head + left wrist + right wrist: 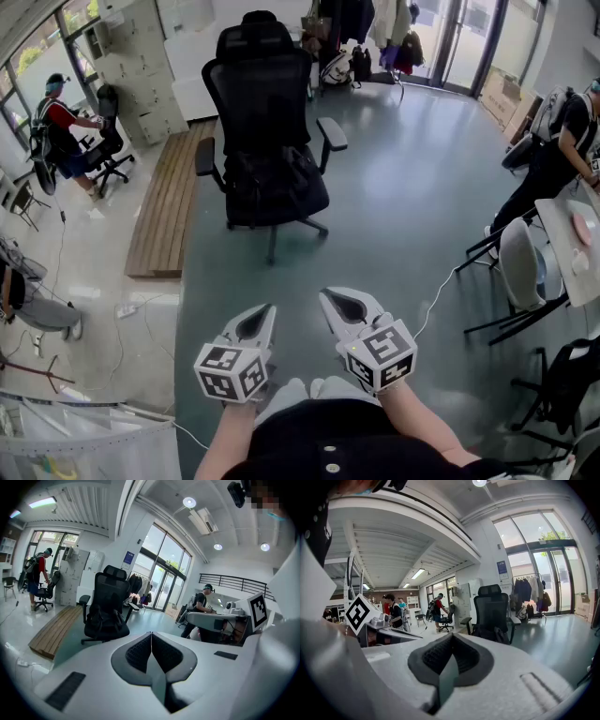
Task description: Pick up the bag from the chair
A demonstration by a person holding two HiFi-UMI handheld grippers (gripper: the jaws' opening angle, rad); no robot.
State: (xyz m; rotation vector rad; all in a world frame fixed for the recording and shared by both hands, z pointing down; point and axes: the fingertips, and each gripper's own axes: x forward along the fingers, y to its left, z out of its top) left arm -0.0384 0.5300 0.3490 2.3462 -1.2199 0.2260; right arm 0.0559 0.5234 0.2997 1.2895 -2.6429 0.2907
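Left gripper (151, 634): two fingers (137, 651) pressed together with nothing between them, ribbed dark-grey pads in a white shell. Right gripper (451, 638): two fingers (465, 654) together, empty, same build. In the head view both sit bottom centre, side by side, tips pointing up-frame toward the chair.

One marker cube on each: left cube (232, 370) and right cube (382, 354), white bodies with black-and-white square patterns.

Floor (403, 197) is glossy grey-green, with one thin white cable (437, 298) across it at right.

One chair (262, 89), upper centre, well apart from the grippers: black, mesh back, headrest, two armrests, star base on castors. One bag (272, 178), black, soft and slumped, lies on the chair seat against the backrest.

One slatted wooden platform (161, 202) lies left of the chair. White lockers (141, 75) stand upper left.

Two people: one person (58, 127) in a red top with a backpack, upper left; a second person (558, 150) in dark clothes with a backpack, right edge. One white desk (561, 246) is at right.

One blue sign (129, 558) hangs on the wall in the left gripper view, print too small to read.
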